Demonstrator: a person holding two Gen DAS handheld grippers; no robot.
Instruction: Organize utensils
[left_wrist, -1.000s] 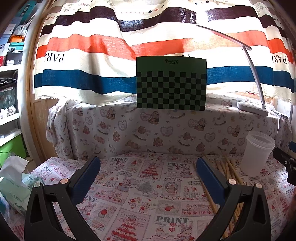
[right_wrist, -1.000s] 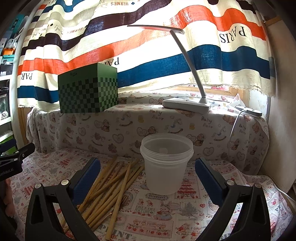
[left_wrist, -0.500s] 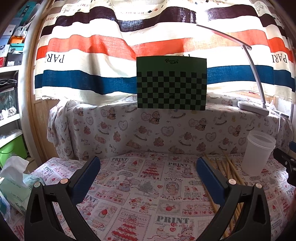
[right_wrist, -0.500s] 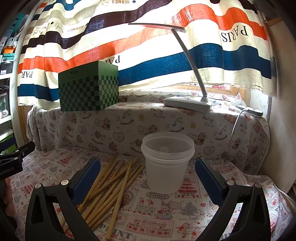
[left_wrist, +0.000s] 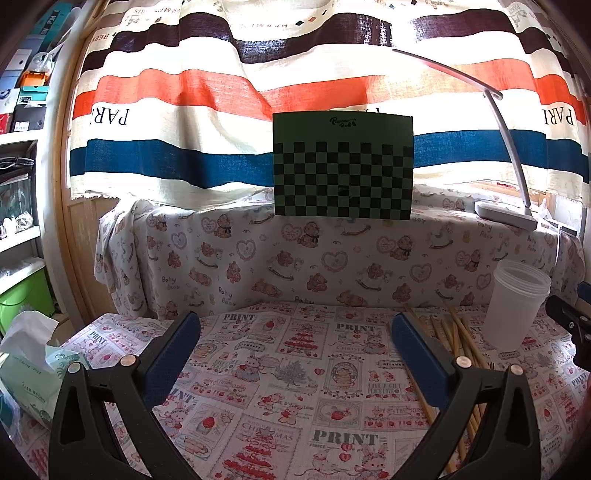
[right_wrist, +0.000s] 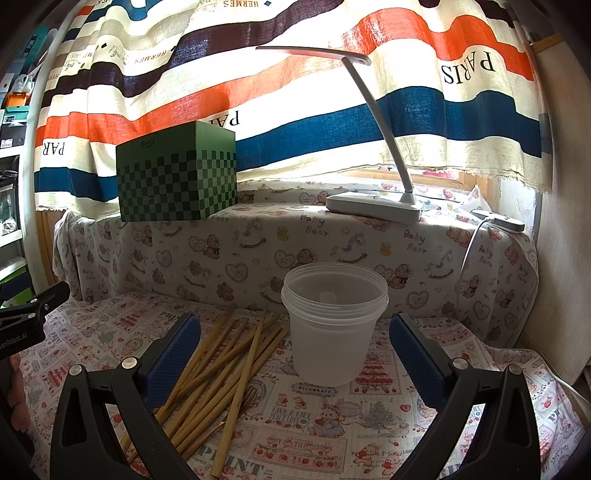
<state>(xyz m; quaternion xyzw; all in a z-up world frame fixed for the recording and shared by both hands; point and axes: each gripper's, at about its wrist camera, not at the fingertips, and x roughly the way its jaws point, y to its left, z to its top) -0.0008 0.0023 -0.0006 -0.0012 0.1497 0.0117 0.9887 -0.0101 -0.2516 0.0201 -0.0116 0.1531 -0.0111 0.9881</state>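
Note:
Several bamboo chopsticks (right_wrist: 225, 365) lie in a loose pile on the printed tablecloth, just left of an upright, empty translucent plastic cup (right_wrist: 332, 325). My right gripper (right_wrist: 295, 332) is open and empty, held above the cloth with the cup between its fingers' line of sight and the pile by its left finger. My left gripper (left_wrist: 295, 332) is open and empty over bare cloth; the chopsticks (left_wrist: 454, 339) and cup (left_wrist: 517, 302) lie to its right.
A green checkered box (right_wrist: 177, 173) and a white desk lamp (right_wrist: 373, 206) stand on the raised ledge behind. A tissue pack (left_wrist: 29, 369) sits at the table's left edge. Shelves stand at far left, a wall (right_wrist: 561, 258) at right.
Both views have shifted very slightly; the cup and chopsticks lie as before and both grippers stay open.

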